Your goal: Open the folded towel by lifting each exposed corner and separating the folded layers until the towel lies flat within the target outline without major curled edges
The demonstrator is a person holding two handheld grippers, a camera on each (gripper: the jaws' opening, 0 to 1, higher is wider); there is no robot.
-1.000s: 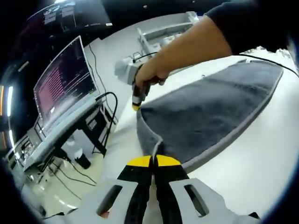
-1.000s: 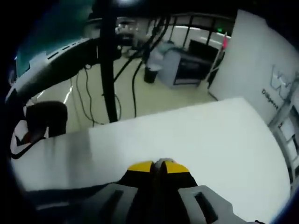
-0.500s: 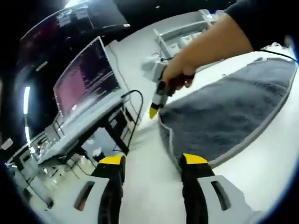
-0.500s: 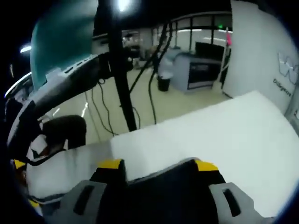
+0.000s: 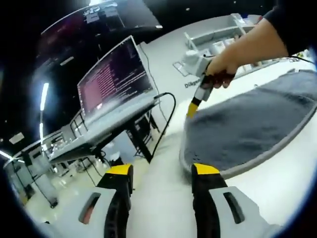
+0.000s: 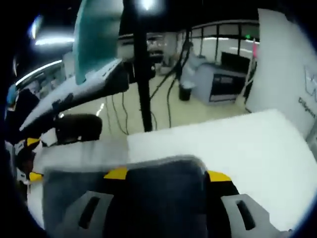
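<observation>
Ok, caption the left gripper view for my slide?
Open left gripper at the grey towel's edge, right gripper poised above it.

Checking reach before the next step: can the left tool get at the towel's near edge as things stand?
Probably yes. The left tool is open and empty, and the towel edge lies on the table right beside its right fingertip, with nothing between. The right tool sits at the far corner.

towel [image 5: 247, 129] cut off at right edge

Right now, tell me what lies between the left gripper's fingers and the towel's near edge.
In the left gripper view, only bare white table separates the left gripper from the gray towel; its right finger tip nearly meets the hem.
</observation>
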